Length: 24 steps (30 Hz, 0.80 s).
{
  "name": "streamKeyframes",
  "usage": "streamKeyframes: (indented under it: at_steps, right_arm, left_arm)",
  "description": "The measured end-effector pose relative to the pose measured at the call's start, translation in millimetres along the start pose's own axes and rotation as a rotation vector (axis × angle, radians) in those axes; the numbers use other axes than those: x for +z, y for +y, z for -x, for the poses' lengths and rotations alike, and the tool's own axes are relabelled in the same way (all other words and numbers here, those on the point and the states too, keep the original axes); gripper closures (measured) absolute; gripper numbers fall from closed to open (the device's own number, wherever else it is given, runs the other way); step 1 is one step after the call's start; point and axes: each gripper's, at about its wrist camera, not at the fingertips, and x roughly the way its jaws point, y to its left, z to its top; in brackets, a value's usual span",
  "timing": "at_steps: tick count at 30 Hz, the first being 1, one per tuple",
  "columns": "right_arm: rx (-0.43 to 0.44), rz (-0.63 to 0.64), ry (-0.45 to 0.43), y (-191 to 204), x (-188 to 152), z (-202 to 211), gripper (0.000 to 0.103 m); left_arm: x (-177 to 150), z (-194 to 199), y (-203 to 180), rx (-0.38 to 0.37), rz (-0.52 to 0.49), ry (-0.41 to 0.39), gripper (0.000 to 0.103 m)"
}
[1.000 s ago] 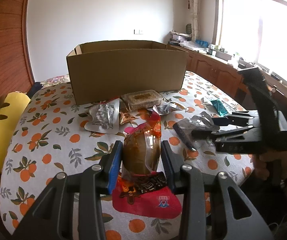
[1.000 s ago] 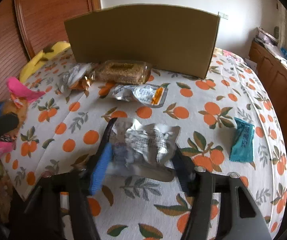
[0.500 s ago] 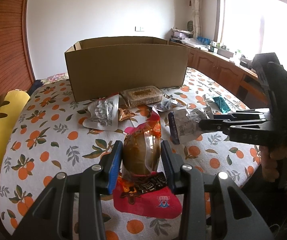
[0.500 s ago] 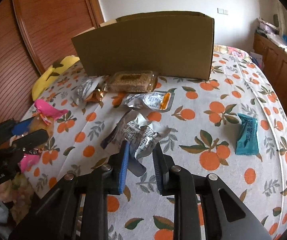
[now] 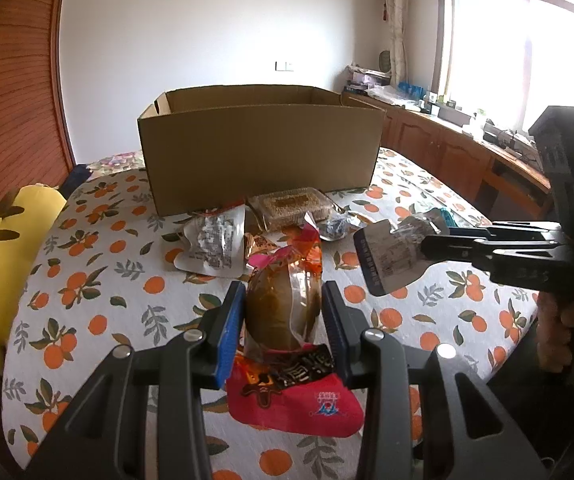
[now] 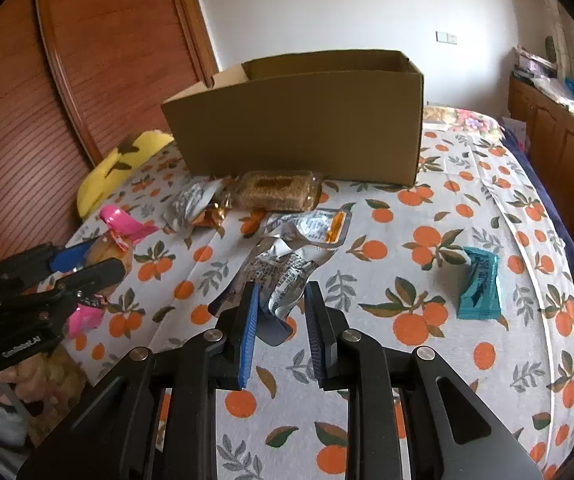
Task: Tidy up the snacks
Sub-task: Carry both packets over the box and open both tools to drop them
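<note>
My left gripper (image 5: 283,300) is shut on a red packet holding a brown egg-shaped snack (image 5: 285,312), lifted above the orange-print tablecloth (image 5: 99,280). My right gripper (image 6: 281,300) is shut on a crumpled silver snack packet (image 6: 283,276), also held above the table; it shows in the left wrist view (image 5: 387,256). An open cardboard box (image 5: 263,152) stands at the far side of the table. Before it lie a clear tray of brown bars (image 6: 277,190), a silver packet with an orange corner (image 6: 319,226), a white pouch (image 5: 215,244) and a teal packet (image 6: 481,284).
A yellow cushion (image 5: 3,248) lies at the table's left edge. A small gold wrapper (image 6: 213,216) sits near the white pouch. Wooden cabinets (image 5: 447,152) and a bright window stand to the right. A wooden panelled wall runs along the left.
My right gripper closed on the silver packet and lifted it off the table. Both grippers have risen, with more of the box's open top showing. The left gripper's hold is unchanged.
</note>
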Motion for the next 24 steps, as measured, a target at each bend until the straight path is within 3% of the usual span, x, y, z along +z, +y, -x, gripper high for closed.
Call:
streamKeyframes:
  at_steps: [12,24]
  right_arm:
    - [0.0,0.034,-0.078,2,25,30,0.082]
    - [0.011,0.089,-0.139,-11,73,36,0.082]
  left_arm:
    - [40,7,7,-0.012,0.004,-0.068,0.066]
    - [99,-20,9,0.006,-0.063,-0.112,0.066]
